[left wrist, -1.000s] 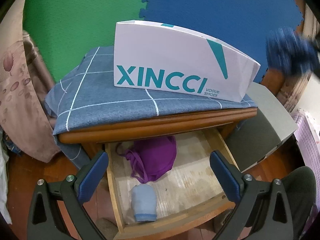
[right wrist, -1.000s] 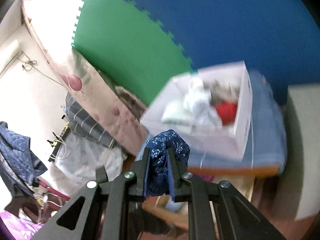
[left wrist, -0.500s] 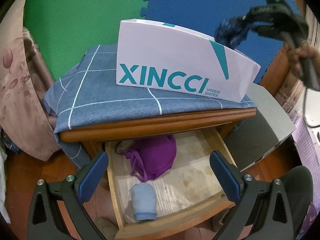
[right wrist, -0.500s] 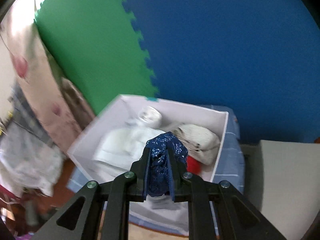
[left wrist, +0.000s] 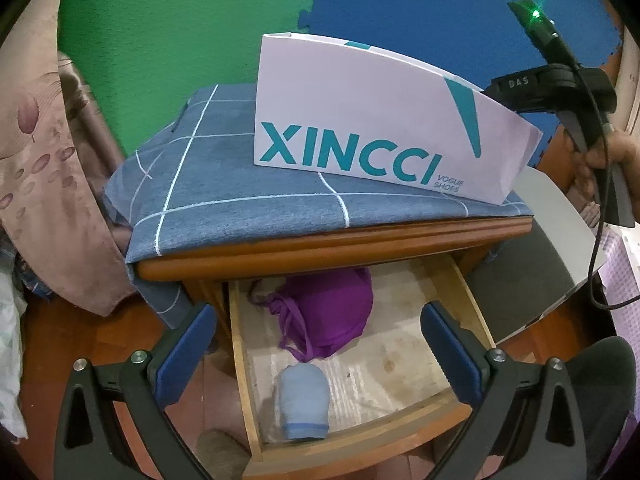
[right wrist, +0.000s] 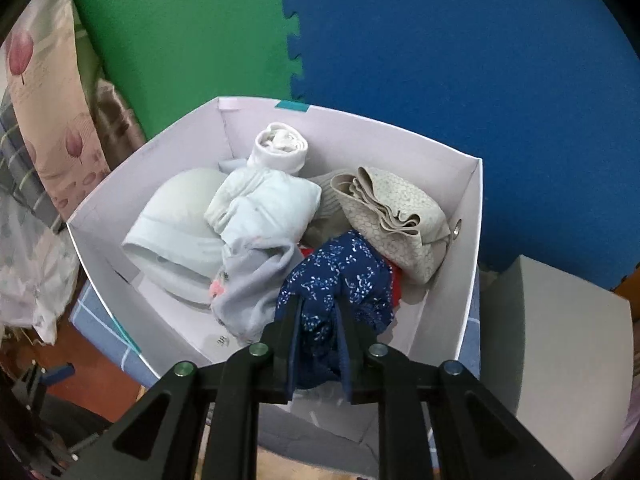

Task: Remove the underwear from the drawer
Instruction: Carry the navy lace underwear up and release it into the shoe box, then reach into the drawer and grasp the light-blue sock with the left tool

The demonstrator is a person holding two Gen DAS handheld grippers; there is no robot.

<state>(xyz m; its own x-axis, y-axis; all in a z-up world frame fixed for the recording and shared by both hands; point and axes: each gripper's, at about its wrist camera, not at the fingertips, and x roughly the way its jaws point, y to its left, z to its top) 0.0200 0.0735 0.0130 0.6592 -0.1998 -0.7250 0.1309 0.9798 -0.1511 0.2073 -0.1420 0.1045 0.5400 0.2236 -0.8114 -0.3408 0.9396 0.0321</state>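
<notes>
Right gripper (right wrist: pixel 318 306) pinches navy underwear (right wrist: pixel 340 276) inside box rim (right wrist: pixel 478 216).

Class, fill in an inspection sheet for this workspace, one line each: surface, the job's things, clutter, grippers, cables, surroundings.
Surface: wooden nightstand under blue checked cloth.
Job's things: open wooden drawer holds purple bra and light-blue roll; white XINCCI cardboard box holds pale garments.
Clutter: grey box beside nightstand.
Grippers: left gripper open over drawer; right gripper shut on navy floral underwear over box.
Cables: black cable hangs from right gripper.
Surroundings: green and blue foam mats.
</notes>
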